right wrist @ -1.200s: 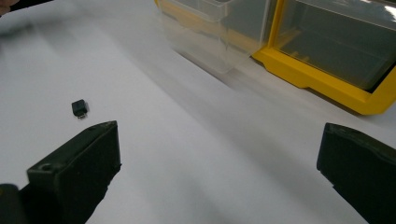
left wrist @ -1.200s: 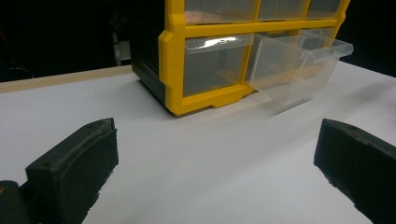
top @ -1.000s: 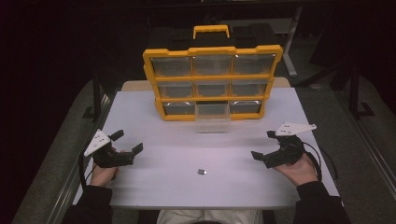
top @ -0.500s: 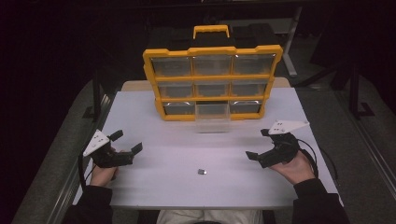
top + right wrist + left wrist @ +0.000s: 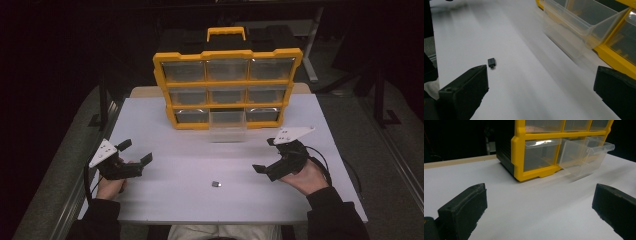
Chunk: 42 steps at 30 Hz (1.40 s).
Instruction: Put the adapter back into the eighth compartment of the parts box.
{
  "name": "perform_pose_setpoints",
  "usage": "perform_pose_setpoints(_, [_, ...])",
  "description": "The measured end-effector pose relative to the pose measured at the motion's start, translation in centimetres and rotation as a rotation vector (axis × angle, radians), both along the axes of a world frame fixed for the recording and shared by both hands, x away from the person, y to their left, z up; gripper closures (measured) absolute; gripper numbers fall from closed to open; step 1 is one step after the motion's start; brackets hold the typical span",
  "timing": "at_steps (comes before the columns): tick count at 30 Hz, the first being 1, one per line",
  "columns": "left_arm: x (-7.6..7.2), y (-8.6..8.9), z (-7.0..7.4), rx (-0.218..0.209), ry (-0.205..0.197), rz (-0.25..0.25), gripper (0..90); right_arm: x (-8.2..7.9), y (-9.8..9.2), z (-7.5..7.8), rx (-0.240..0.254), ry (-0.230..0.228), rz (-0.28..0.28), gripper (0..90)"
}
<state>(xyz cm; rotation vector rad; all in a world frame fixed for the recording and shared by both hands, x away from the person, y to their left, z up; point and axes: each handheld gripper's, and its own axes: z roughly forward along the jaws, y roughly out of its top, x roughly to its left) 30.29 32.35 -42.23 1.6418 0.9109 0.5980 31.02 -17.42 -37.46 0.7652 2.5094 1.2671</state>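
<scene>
A person sits at the near edge of a white table (image 5: 165, 200), forearms in dark sleeves coming in from below, a two-jaw gripper in each hand. The left gripper (image 5: 135, 152) sits near the left edge, held low over the surface with its jaws spread wide and nothing between them; its grey plate faces up. The right gripper (image 5: 265, 156) is near the right edge, angled inward toward the table's middle, jaws likewise spread wide and empty, a cable looping behind the hand.

Between the two, nearer the near edge and closer to the right gripper, lies a small dark adapter (image 5: 216, 184), flat on the table and touching nothing. In the right gripper view it (image 5: 491, 62) looks like a stubby USB plug, though it is too small to be sure; it lies just ahead of one jaw.

At the far edge stands a yellow organizer case (image 5: 228, 82), upright, with a grid of clear drawers and a handle on top. The clear drawer (image 5: 227, 127) in the middle of the bottom row is pulled out toward the person.

The room around the table is dark, with metal frame legs faintly visible.
</scene>
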Motion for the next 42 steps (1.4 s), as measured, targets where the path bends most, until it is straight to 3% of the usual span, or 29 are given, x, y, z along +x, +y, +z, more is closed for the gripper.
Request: perform_pose_setpoints(42, [-0.1,-0.2,0.0,0.005,-0.007,-0.010,0.0,0.5,6.3,-1.0,-0.150,0.052,0.169,0.0])
